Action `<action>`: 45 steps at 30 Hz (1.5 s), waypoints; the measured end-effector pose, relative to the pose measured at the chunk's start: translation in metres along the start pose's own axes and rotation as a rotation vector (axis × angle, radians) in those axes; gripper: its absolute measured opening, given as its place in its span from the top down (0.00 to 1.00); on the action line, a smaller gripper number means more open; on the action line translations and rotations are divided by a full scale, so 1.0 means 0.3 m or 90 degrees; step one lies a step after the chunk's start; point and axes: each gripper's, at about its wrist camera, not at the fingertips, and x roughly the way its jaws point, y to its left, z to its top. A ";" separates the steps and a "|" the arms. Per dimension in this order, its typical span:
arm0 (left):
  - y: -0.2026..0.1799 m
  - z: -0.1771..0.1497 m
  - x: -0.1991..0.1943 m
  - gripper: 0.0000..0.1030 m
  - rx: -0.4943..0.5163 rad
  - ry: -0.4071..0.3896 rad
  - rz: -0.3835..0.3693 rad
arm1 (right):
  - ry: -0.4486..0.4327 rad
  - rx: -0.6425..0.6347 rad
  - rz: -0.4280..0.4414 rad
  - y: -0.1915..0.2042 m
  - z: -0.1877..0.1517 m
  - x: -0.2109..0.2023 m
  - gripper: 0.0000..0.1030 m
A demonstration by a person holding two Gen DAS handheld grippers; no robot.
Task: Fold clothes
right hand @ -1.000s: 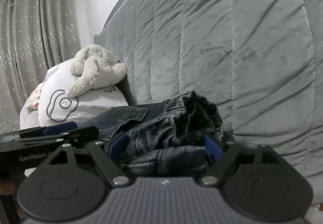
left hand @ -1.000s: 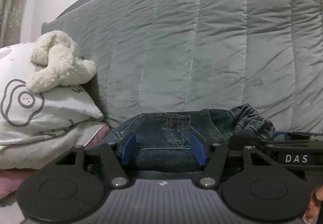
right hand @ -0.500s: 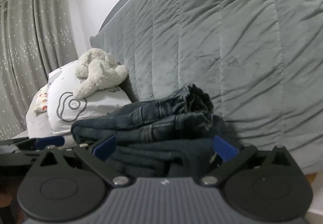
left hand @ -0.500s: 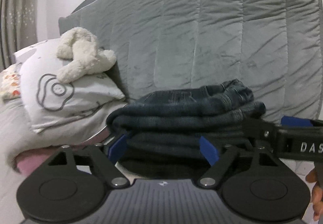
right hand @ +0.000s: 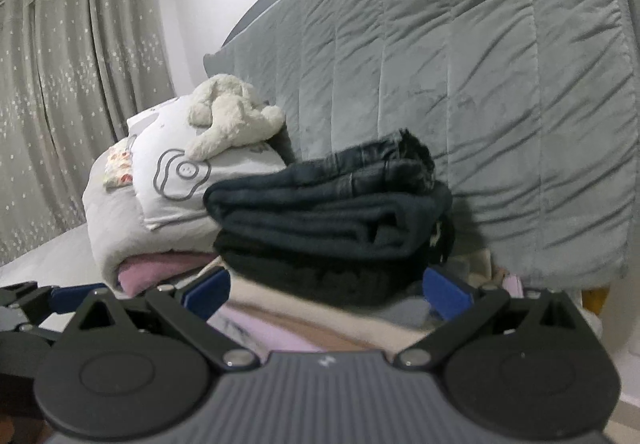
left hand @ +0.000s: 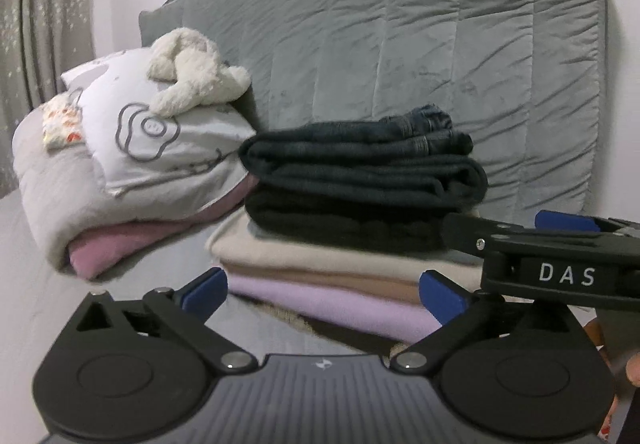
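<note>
While both tools are drawn back from the stack, the jeans (left hand: 400, 132) lie folded flat on top of it, at the far side of the bed (left hand: 36, 244) against the grey headboard (left hand: 400, 44). Under the jeans are two dark folded pieces (left hand: 360, 200), then a cream one (left hand: 320, 256) and a lilac one (left hand: 340, 304), all in even layers. Left of the stack is a pillow (left hand: 160, 148) with a plush toy (left hand: 192, 76) on it.

The left tool (left hand: 322, 294) has its blue pads wide apart and nothing is between them. The right tool (right hand: 326, 292) is spread the same way and it also holds nothing; from the left camera it shows at the right edge, near the stack.

I judge that the folding of the jeans is done, because they rest neat on the stack and no tool touches them. Whether more clothes wait to be folded, I cannot tell: no loose garment is in either view.
</note>
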 end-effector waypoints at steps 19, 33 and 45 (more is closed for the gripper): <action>0.025 -0.259 -0.114 0.00 -0.049 0.104 0.076 | 0.093 -0.024 -0.011 0.152 -0.223 -0.113 0.00; 0.047 -0.346 -0.156 0.00 -0.070 0.150 0.109 | 0.153 -0.032 -0.015 0.187 -0.326 -0.130 0.00; 0.051 -0.381 -0.178 0.00 -0.071 0.161 0.109 | 0.147 -0.059 -0.018 0.203 -0.365 -0.166 0.00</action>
